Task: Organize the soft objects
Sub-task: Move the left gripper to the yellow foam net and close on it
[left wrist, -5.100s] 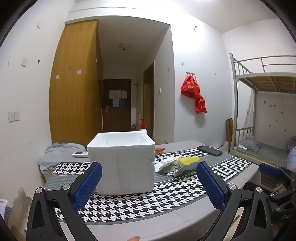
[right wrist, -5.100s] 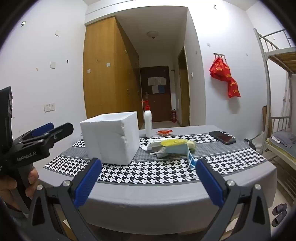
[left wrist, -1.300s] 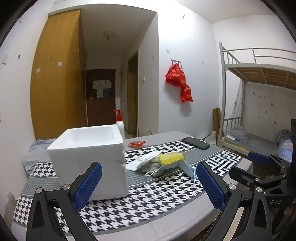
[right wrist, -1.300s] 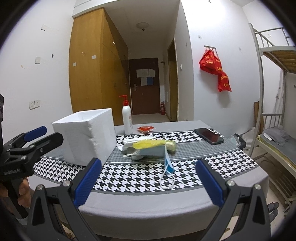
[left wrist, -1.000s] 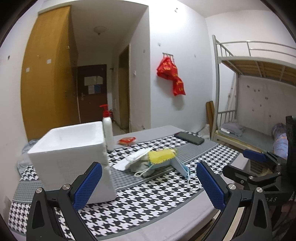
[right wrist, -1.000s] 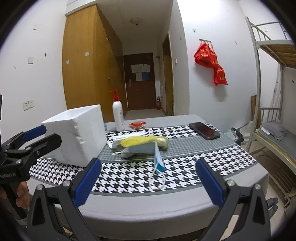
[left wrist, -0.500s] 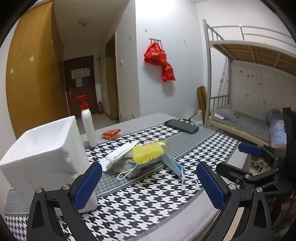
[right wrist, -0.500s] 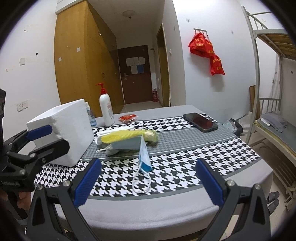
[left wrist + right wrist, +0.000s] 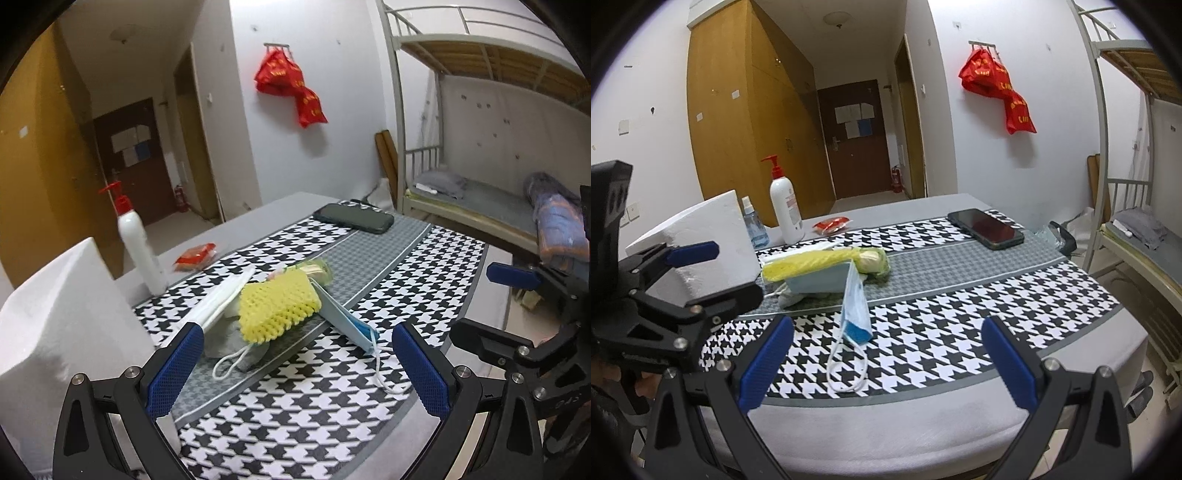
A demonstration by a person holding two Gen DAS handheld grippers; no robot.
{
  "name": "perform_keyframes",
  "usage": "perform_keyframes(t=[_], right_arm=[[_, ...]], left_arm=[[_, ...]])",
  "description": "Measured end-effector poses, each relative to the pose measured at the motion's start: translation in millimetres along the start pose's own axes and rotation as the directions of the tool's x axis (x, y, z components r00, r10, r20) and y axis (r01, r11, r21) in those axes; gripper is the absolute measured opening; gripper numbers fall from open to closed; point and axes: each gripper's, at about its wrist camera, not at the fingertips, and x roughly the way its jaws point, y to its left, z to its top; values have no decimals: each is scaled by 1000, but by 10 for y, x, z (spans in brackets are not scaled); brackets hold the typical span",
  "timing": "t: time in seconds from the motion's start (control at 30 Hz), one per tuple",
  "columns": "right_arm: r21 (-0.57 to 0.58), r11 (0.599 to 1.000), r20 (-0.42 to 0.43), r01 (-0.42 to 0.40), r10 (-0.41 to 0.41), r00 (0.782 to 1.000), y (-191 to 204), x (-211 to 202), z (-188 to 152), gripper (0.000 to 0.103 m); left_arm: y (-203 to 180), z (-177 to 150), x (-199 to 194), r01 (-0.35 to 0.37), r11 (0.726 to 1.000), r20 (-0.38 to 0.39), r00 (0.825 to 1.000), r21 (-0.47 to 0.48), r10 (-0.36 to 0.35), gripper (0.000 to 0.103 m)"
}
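A pile of soft things lies mid-table: a yellow knitted cloth (image 9: 275,306) (image 9: 809,266), a blue face mask (image 9: 345,321) (image 9: 855,306) with a white ear loop, a white mask (image 9: 219,301), a grey cloth (image 9: 236,347) and a greenish bundle (image 9: 873,260). A white foam box (image 9: 62,314) (image 9: 705,236) stands at the left. My left gripper (image 9: 297,373) is open, low over the table in front of the pile. My right gripper (image 9: 886,365) is open near the table's front edge, just short of the blue mask's loop.
On the houndstooth table runner (image 9: 942,332) lie a black phone (image 9: 352,218) (image 9: 986,229) and a red packet (image 9: 195,253) (image 9: 831,223). A white pump bottle (image 9: 138,245) (image 9: 785,210) and a small blue spray bottle (image 9: 752,225) stand behind the box. A bunk bed (image 9: 480,147) is at the right.
Both grippers have moved forward and to the right toward the pile, which now looms larger. The foam box has slid to the left edge of both views. Both stay open.
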Motion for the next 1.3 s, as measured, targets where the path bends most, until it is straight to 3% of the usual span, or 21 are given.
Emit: perform_keyframes(t=[0.13, 0.43, 0.7, 0.93, 1.07, 1.3], right_arm=[[5, 1000, -14, 1, -1, 1000, -45, 78, 1, 103], [6, 1000, -39, 0, 0, 999, -99, 236, 9, 103], [-10, 1000, -62, -3, 3, 998, -69, 362, 16, 103], [-28, 1000, -81, -5, 2, 997, -20, 453, 23, 103], [-37, 999, -90, -7, 3, 996, 3, 486, 39, 103], [-44, 999, -113, -33, 28, 993, 57, 599, 118, 103]], left_arm=[[52, 38, 211, -20, 1000, -17, 1000, 7, 20, 101], [90, 7, 505, -20, 999, -59, 998, 43, 22, 87], [222, -41, 644, 36, 999, -102, 994, -17, -38, 57], [292, -50, 627, 64, 996, -67, 995, -56, -68, 33], [316, -58, 587, 84, 995, -38, 996, -61, -86, 14], [346, -64, 453, 149, 987, 26, 989, -65, -148, 12]])
